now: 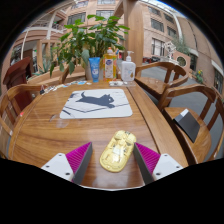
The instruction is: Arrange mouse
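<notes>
A yellow mouse [117, 150] lies on the wooden table [40, 125], between my gripper's [113, 156] two fingers. The magenta pads [80, 157] stand at either side of it, with a gap showing on the left side, so the gripper is open. A white mouse mat [98, 101] with a dark figure printed on it lies flat on the table beyond the mouse, toward the middle.
At the table's far edge stand a blue bottle [94, 68], a yellow bottle [109, 66] and a white pump bottle [127, 69], with a leafy plant [90, 35] behind. Wooden chairs stand at the left [18, 95] and right [190, 100].
</notes>
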Available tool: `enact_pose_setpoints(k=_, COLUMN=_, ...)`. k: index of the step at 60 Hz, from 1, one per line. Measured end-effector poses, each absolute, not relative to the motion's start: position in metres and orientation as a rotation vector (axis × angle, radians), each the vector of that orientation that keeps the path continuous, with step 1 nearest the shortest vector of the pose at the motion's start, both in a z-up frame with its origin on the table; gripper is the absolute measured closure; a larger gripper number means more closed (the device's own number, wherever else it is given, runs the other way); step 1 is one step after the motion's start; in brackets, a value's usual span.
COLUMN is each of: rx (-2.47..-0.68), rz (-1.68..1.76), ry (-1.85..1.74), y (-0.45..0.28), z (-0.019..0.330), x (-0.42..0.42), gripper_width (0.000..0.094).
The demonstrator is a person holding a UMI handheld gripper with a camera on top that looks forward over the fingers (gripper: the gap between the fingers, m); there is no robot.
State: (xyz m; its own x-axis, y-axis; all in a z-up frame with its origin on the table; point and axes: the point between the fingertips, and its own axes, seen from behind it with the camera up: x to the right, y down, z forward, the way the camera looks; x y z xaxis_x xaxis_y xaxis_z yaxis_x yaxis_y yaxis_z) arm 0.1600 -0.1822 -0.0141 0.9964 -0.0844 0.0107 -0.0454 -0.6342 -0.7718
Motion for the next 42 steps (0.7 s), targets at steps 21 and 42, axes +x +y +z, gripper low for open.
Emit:
enact_pose_setpoints(k=21, rx=-2.239, rz=-0.079, ry=0.062, y=-0.156, z=-0.015, x=0.144, gripper_width=0.0500)
enact_pose_setpoints(k=42, rx=-2.150, rz=-0.070, ry=0.073, y=-0.160, z=0.038, x=0.137, gripper_width=0.0598)
